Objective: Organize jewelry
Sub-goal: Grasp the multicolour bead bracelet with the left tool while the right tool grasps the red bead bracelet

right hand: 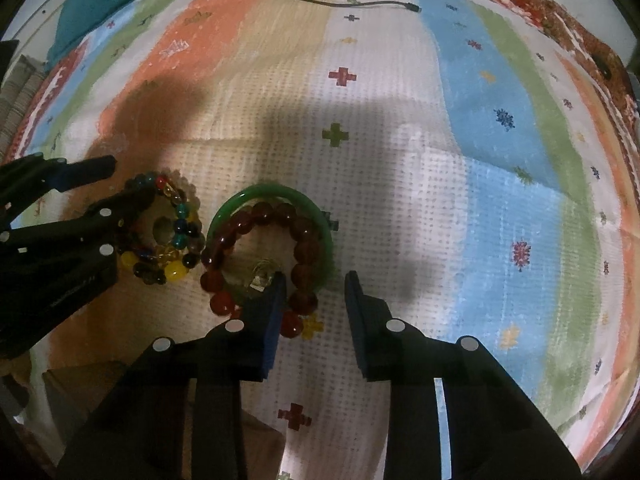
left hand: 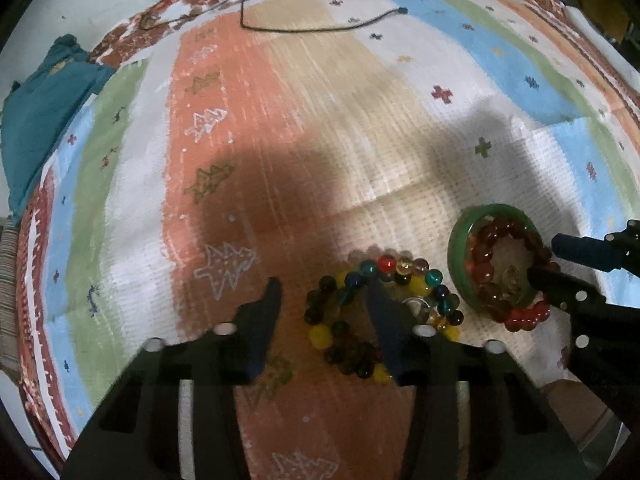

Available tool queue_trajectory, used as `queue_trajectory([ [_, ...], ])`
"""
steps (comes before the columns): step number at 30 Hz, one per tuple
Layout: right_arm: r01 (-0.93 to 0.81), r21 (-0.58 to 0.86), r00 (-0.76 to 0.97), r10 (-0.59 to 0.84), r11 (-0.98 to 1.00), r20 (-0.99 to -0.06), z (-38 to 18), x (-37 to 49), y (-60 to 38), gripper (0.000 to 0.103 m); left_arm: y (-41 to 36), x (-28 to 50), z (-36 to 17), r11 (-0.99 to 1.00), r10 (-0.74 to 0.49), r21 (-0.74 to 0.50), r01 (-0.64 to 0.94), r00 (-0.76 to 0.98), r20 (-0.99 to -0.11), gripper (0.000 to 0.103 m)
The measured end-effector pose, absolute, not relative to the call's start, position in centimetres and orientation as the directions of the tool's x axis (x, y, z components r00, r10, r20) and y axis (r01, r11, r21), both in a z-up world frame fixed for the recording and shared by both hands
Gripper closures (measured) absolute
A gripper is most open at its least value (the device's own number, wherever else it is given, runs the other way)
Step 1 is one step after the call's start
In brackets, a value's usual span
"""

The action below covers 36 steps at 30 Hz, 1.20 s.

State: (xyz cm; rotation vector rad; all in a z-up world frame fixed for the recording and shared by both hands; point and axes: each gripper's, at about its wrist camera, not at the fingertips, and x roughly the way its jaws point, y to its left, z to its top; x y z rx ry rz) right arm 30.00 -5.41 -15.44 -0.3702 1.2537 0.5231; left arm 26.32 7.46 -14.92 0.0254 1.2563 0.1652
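Jewelry lies in two heaps on a striped, patterned cloth [right hand: 400, 160] spread over the surface, both heaps flat, their rings open upward and with no long axis to speak of. The larger thing is a green bangle [right hand: 276, 194], lying level with a bracelet of dark red beads [right hand: 304, 256] coiled inside and spilling over its near rim; a small glinting piece [right hand: 262, 274] sits in the middle, too blurred to name. Just beside it, to the left in the right wrist view, lies a multicoloured bead bracelet [left hand: 360, 312] of yellow, teal, red and dark beads, looped on itself. The left gripper [left hand: 324, 288] points steeply down with its jaws parted, one finger planted inside the coloured loop, the other outside on bare cloth; the beads are not pinched. The right gripper [right hand: 316, 280] likewise stands unclenched, one finger inside the bangle, the other outside its rim. A black cable [left hand: 320, 28] trails across the far cloth. No writing is legible anywhere.
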Motion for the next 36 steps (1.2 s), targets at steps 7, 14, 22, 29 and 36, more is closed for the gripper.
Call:
queue_trajectory([
  [7, -0.579, 0.009, 0.230, 0.174, 0.815, -0.958, -15.1, 29.8, -5.1, 0.089, 7.9, 26.3, -14.8, 0.988, 0.120, 0.085, -0.128, 0.302, -0.946, 0.088],
  [14, -0.590, -0.014, 0.258, 0.172, 0.807, -0.951, -14.6, 29.5, -4.9, 0.089, 8.2, 26.1, -14.3, 0.987, 0.101, 0.058, -0.148, 0.300, -0.949, 0.094],
  [22, -0.605, -0.039, 0.306, 0.188, 0.795, -0.933, -12.7, 29.1, -4.8, 0.089, 8.9, 24.8, -13.0, 0.982, 0.086, 0.029, -0.185, 0.306, -0.948, 0.094],
  [29, -0.606, -0.011, 0.319, 0.230, 0.795, -0.919, -11.3, 28.5, -5.5, 0.089, 8.6, 23.7, -11.1, 0.980, 0.043, -0.030, -0.198, 0.353, -0.935, 0.094],
  [36, -0.617, 0.028, 0.329, 0.291, 0.786, -0.898, -10.0, 28.1, -5.7, 0.089, 7.5, 23.2, -10.1, 0.987, 0.043, -0.022, -0.162, 0.386, -0.922, 0.094],
])
